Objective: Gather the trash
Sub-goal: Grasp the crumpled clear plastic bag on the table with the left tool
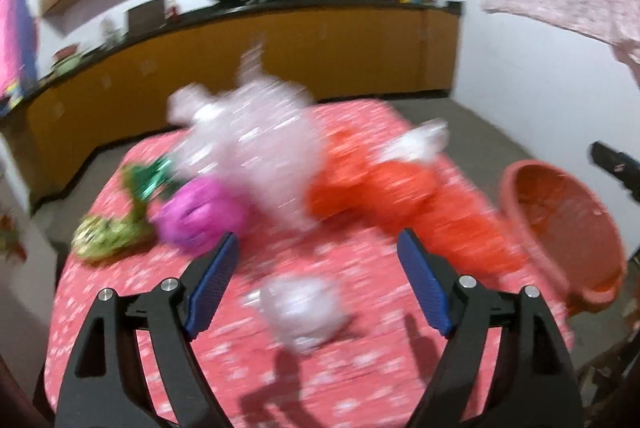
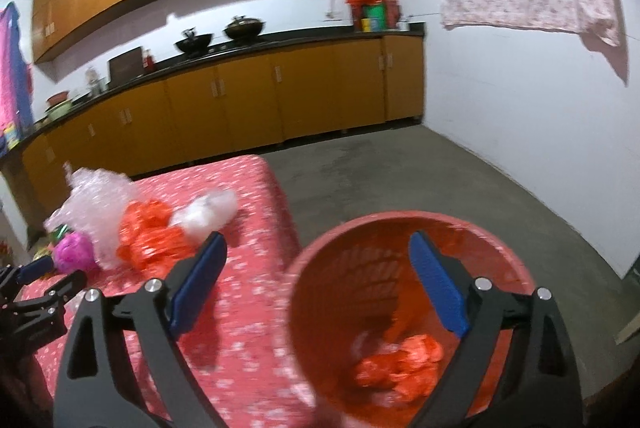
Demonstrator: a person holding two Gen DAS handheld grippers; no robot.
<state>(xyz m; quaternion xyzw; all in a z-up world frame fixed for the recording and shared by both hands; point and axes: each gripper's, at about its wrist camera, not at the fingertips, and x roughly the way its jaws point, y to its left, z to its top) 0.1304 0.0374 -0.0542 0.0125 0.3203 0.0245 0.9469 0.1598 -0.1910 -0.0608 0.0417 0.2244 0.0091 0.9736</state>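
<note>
Crinkly white plastic ball (image 1: 304, 312) sits on the red table (image 1: 360, 380) at six o'clock, looks light and squashy, best pinched across its middle by the open, empty left gripper (image 1: 316, 256).

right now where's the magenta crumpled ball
In the left wrist view the magenta crumpled ball lies on the red tablecloth, left of centre, between the green wrapper and the clear plastic bag.
</note>
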